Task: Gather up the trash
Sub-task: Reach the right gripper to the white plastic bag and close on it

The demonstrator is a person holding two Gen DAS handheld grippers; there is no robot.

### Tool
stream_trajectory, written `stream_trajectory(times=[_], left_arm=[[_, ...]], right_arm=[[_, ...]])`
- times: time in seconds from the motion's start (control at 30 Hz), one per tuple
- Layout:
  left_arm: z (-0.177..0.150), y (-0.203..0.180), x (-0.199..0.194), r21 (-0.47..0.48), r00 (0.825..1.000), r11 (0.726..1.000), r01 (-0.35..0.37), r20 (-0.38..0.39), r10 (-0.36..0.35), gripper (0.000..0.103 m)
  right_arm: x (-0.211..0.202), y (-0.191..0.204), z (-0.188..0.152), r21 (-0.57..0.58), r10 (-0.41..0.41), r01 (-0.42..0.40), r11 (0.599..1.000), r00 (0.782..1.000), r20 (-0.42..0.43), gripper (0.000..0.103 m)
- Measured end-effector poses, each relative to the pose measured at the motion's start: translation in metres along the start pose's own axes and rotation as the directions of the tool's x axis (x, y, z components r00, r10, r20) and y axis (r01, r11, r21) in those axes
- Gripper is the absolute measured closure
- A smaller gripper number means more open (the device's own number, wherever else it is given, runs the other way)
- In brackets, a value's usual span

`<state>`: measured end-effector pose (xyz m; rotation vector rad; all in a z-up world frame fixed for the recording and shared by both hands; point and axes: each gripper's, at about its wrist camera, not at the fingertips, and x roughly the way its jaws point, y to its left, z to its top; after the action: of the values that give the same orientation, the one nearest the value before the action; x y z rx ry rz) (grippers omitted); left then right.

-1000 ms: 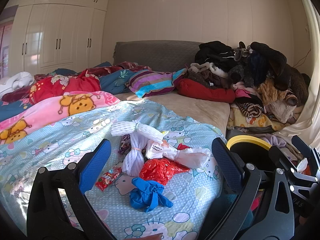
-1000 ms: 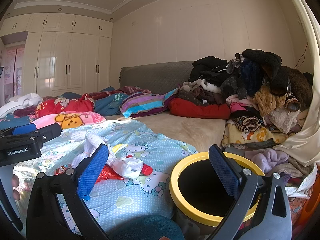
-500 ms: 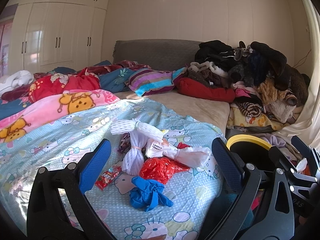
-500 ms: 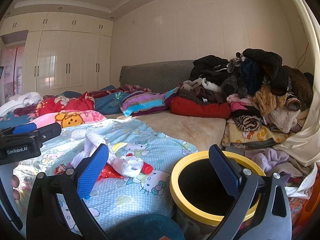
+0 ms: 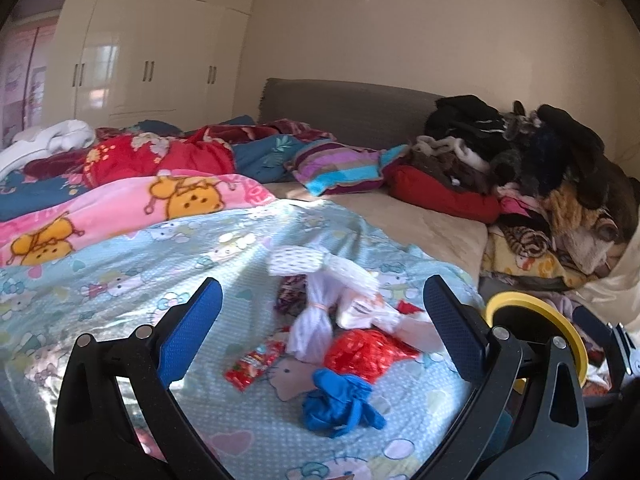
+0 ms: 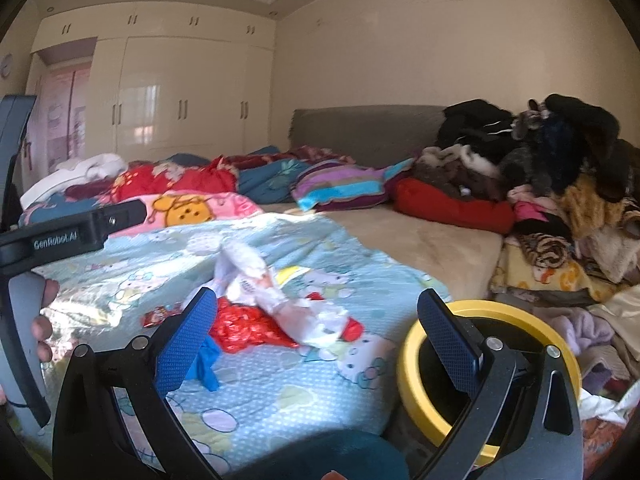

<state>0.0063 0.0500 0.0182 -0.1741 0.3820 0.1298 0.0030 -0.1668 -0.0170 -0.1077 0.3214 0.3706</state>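
Trash [image 5: 352, 336] lay heaped on the blue quilt [image 5: 120, 280] near the bed's edge: white wrappers, red crumpled plastic [image 5: 364, 354], a blue glove [image 5: 338, 402]; the yellow-rimmed bin [image 6: 412, 344] stood just beside the bed; left gripper [image 5: 320, 328] and right gripper [image 6: 316, 336] both hung spread and empty; collection appeared not yet begun; the next move called for lowering the left gripper onto the nearest piece.

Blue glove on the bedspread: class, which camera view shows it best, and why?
The left wrist view: the blue glove lies whole and unobstructed between the open left tool's fingers. In the right wrist view, the right tool's left finger hides most of the glove.
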Motion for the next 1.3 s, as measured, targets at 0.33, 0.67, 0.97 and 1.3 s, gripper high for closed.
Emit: stream_trajectory(times=[0.33, 0.67, 0.97, 1.3], left_arm=[[0.013, 0.038, 0.023, -0.064, 0.998, 0.996, -0.06, 0.006, 0.061, 0.011], [0.023, 0.053, 0.079, -0.108, 0.998, 0.994, 0.035, -0.056, -0.041, 0.011], [0.015, 0.071, 0.154, -0.261, 0.971, 0.963, 0.066, -0.206, -0.122, 0.011], [-0.004, 0.099, 0.202, -0.517, 0.92, 0.846, 0.131, -0.255, -0.298, 0.011]], right_arm=[[0.051, 0.019, 0.009, -0.044, 0.046, -0.05, 0.998, 0.996, -0.083, 0.006], [0.108, -0.008, 0.009, 0.039, -0.019, 0.027, 0.999, 0.982, -0.19, 0.006], [0.151, -0.022, -0.002, 0.069, -0.018, 0.041, 0.997, 0.95, -0.312, 0.006], [0.17, -0.02, -0.011, 0.103, 0.058, -0.02, 0.995, 0.922, -0.382, 0.006]])
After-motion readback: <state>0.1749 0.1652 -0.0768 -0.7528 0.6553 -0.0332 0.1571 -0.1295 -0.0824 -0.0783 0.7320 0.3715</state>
